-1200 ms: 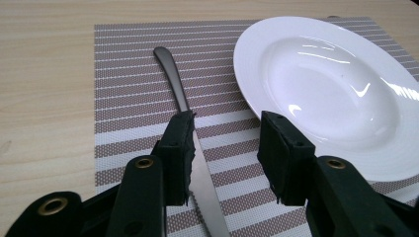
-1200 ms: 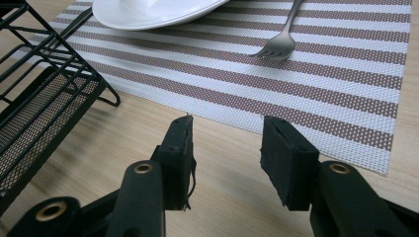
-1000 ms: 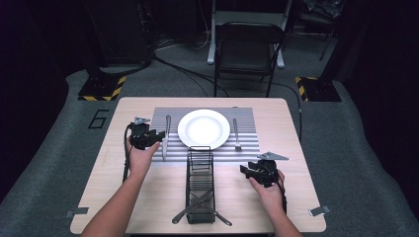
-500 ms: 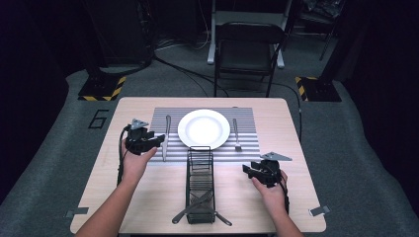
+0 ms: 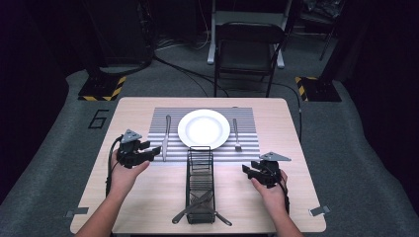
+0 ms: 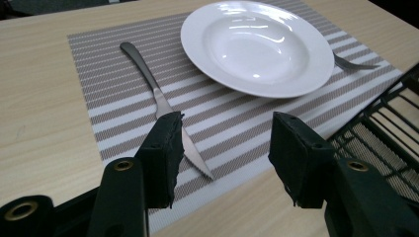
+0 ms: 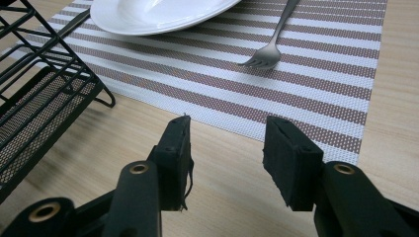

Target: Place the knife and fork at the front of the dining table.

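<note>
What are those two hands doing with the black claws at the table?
A person is setting a place at the table. The plate sits on the striped placemat, with a knife on one side and a fork on the other. The left claw has just been opening near the knife's tip, with nothing between its jaws. The right claw hovers open over the table, beside a black wire caddy.

One white plate [image 5: 203, 128]; one knife [image 5: 166, 136] and one fork [image 5: 236, 134] on one striped placemat [image 5: 247, 148]; one black wire basket [image 5: 200, 185]; two grippers, left [image 5: 157, 151] and right [image 5: 245, 170].
</note>
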{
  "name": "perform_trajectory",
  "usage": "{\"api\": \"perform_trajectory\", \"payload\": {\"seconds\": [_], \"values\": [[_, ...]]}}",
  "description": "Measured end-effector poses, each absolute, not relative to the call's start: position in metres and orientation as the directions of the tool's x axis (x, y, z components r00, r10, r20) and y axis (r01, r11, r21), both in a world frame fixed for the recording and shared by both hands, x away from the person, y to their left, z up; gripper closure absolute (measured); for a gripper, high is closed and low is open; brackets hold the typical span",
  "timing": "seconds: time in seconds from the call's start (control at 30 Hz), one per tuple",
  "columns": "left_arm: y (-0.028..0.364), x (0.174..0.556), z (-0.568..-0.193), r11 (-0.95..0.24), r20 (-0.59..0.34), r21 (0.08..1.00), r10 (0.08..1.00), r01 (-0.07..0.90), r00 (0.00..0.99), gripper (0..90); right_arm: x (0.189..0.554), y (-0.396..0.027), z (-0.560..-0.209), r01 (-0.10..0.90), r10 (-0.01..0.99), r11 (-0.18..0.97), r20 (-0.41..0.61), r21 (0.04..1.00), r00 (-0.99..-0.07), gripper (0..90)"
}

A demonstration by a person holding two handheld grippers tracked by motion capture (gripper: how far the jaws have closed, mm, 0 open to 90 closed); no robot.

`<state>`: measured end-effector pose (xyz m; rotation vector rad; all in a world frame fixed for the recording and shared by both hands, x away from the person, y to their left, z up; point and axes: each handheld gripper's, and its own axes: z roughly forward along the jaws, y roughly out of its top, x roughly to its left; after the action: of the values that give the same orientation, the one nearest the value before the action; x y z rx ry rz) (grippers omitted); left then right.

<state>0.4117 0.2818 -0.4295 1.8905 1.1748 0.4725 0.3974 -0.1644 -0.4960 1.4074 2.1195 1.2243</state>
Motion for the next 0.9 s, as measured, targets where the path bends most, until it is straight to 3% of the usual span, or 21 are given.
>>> {"api": "perform_trajectory", "payload": {"seconds": [0.53,0.9], "values": [[0.305,0.384,-0.479,-0.235,-0.109,0.781,0.861,0.579,0.497,44.5,0.395,-0.165,-0.496,0.585,0.859,0.193,0.152,0.787,-0.488,48.6],[0.324,0.380,-0.505,-0.184,-0.139,0.777,0.883,0.602,0.449,42.6,0.397,-0.165,-0.501,0.589,0.861,0.213,0.134,0.779,-0.490,47.6]]}}
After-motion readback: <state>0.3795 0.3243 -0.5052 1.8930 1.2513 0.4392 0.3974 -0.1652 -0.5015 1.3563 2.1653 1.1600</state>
